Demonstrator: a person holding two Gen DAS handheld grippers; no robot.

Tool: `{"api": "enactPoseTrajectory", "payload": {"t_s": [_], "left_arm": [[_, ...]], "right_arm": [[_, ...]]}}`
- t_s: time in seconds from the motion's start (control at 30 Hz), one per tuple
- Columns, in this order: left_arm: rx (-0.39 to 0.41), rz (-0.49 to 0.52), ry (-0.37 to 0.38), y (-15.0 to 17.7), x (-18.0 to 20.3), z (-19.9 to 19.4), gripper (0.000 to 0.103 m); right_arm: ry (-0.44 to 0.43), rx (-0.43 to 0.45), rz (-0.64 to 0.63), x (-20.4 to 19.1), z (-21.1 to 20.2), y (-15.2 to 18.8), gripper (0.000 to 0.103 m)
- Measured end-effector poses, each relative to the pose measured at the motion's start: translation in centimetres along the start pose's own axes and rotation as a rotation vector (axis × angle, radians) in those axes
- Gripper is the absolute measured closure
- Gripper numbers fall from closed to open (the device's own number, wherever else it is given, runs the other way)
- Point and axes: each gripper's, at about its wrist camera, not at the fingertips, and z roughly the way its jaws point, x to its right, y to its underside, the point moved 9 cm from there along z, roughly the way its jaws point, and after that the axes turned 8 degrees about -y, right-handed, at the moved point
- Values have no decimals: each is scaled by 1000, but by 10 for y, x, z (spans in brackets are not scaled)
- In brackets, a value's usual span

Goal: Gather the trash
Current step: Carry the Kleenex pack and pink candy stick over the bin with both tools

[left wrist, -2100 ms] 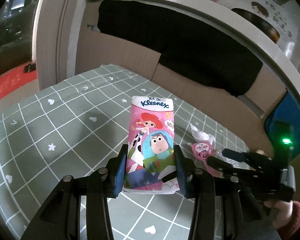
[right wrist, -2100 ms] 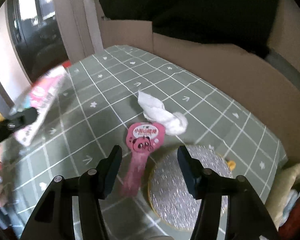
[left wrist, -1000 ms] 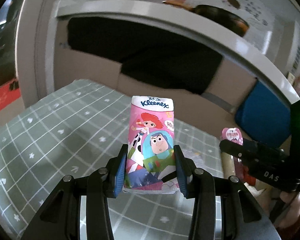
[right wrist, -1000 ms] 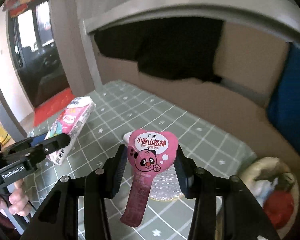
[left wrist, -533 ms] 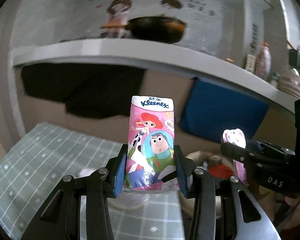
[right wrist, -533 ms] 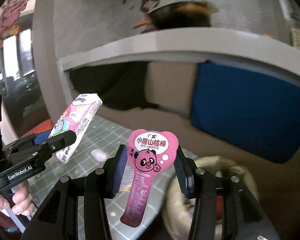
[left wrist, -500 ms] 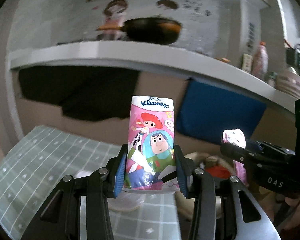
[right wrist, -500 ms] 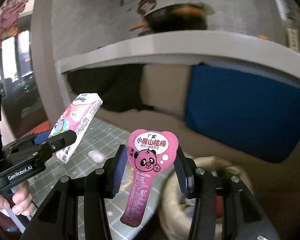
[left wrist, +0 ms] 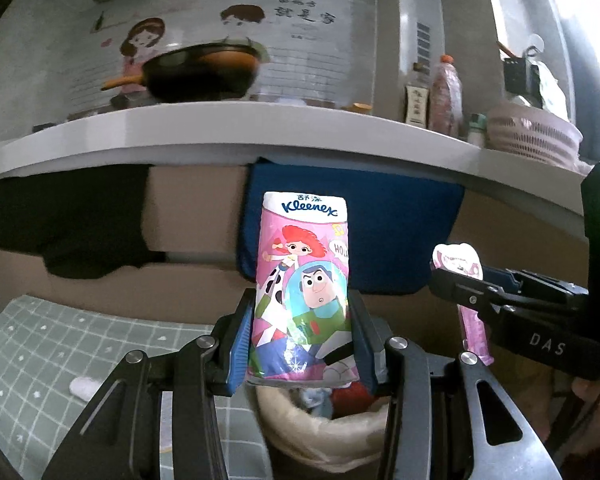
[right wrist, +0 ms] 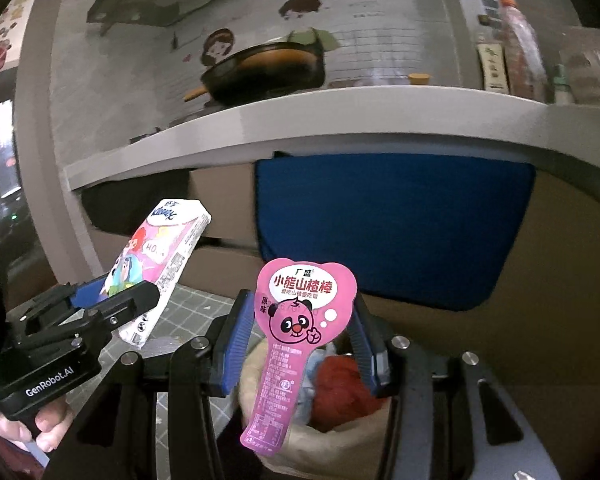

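My left gripper (left wrist: 302, 340) is shut on a pink Kleenex tissue pack (left wrist: 304, 280), held upright above a trash bin (left wrist: 320, 436) with a cream liner. The same tissue pack (right wrist: 160, 264) shows at the left of the right wrist view. My right gripper (right wrist: 300, 344) is shut on a pink heart-topped snack wrapper (right wrist: 300, 320) with a panda face, its tail hanging down over the trash bin (right wrist: 328, 400). That snack wrapper (left wrist: 458, 260) also appears at the right of the left wrist view. Red and blue rubbish lies inside the bin.
A green checked tablecloth (left wrist: 40, 364) covers the table at lower left, with a crumpled white tissue (left wrist: 82, 388) on it. A white counter (left wrist: 260, 128) carries a dark pan (left wrist: 200, 72), bottles and a basket. A blue cushion (right wrist: 392, 232) leans below it.
Both grippers have swung right and risen with their loads, from over the table to over the bin. The counter and blue cushion now fill the background. Neither grip has altered.
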Motion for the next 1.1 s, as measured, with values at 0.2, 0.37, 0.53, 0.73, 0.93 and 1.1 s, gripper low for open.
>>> {"api": "enactPoseTrajectory", "payload": {"t_s": [0.2, 0.37, 0.53, 0.73, 0.93, 1.1], "left_arm": [[-43, -7, 16, 13, 11, 25, 59], [-89, -12, 31, 30, 12, 47, 59], [-131, -21, 35, 46, 10, 67, 59], [-163, -38, 40, 56, 6, 86, 59], [-207, -63, 48, 65, 1, 106, 59], [-247, -63, 51, 78, 0, 122, 58]], "right_arm": [[5, -6, 46, 22, 4, 14, 59], [10, -38, 71, 36, 20, 27, 59], [8, -62, 98, 45, 36, 36, 59], [22, -100, 89, 51, 58, 51, 59], [29, -146, 108, 62, 81, 67, 59], [34, -168, 123, 69, 97, 73, 59]]}}
